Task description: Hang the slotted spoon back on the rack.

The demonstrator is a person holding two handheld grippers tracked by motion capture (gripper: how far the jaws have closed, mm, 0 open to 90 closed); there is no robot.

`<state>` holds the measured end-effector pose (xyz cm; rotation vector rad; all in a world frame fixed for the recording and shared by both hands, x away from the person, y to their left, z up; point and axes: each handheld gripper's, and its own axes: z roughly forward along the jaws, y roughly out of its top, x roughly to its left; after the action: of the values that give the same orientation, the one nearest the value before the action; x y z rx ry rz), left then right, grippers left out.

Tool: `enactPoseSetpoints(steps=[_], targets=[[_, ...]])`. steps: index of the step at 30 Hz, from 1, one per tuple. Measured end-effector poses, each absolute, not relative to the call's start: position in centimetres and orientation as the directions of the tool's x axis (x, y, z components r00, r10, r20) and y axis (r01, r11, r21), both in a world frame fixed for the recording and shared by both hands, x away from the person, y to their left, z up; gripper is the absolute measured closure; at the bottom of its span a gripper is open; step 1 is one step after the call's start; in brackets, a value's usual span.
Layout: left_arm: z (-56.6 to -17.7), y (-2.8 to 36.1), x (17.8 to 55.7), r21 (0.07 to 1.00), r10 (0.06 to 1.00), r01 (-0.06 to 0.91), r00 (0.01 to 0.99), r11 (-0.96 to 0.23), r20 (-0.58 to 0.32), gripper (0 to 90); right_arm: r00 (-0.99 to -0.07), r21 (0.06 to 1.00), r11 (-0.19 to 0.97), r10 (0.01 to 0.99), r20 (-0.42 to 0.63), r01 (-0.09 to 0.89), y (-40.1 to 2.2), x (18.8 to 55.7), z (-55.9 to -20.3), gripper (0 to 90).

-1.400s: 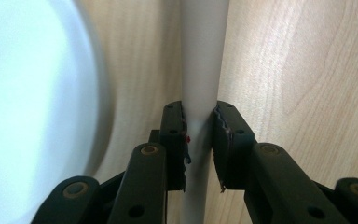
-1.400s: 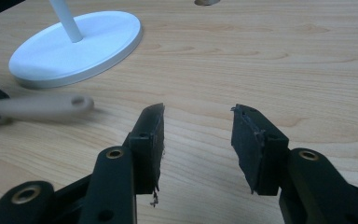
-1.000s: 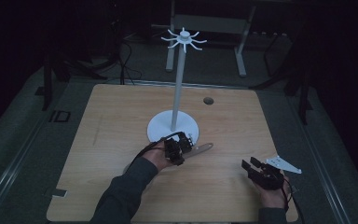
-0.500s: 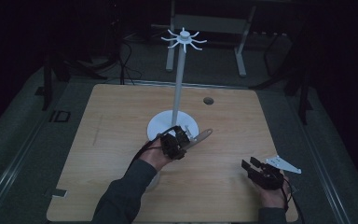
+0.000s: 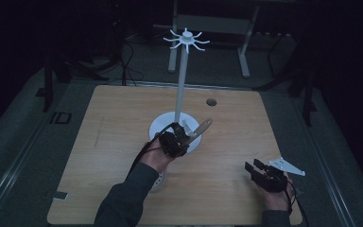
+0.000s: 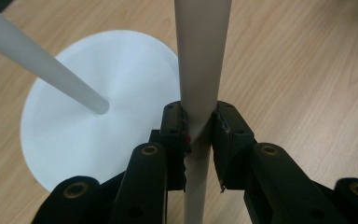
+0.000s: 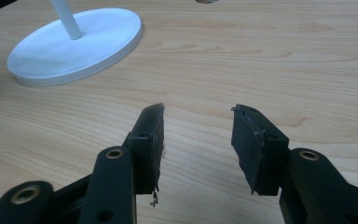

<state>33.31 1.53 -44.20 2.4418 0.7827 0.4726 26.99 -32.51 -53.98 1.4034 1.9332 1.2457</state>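
While the worktop [image 5: 104, 142] lies mostly bare, a white stand [image 5: 183, 80] rises from its round base [image 6: 74, 116] near the middle, with a ring of thin hooks [image 5: 186, 39] at the top.

The right gripper [image 5: 254, 166] rests low near the worktop's near right corner, well apart from the stand. Its fingers [image 7: 151, 135] are spread wide, with nothing between them.

The left gripper [image 5: 185, 136] hangs just in front of the base. Its fingers [image 6: 173, 135] are clamped tight on a long utensil [image 5: 202, 126], which is lifted off the worktop. The pale shaft [image 6: 203, 56] runs straight up between them, and the wooden end points up and to the right, close beside the pole.

Judging from this, the work in hand is hanging the utensil on a hook. Three things could go wrong:
- The shaft is round and smooth and is gripped at one narrow spot, so it could swivel or slide through the fingers as the hand tilts.
- The free end is close to the pole, so a careless lift could knock it and rock or shift the stand.
- The hooks are slim and high, so a poorly lined-up approach could miss them or drop the utensil.

The only readable writing is "ID" [image 5: 59, 118], on the dark surface just left of the worktop. No brand can be made out on the stand or grippers.
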Motion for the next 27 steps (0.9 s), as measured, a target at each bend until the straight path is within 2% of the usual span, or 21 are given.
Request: enactPoseSetpoints(steps=[27], targets=[[-42.3, 2.3, 32.2, 0.757, 0.797, 0.461, 0.59, -0.462, 0.126, 75.5, -0.384, 0.856, 0.078, 0.911, 0.147, 0.512, -32.4, 27.1, -54.0, 53.2]])
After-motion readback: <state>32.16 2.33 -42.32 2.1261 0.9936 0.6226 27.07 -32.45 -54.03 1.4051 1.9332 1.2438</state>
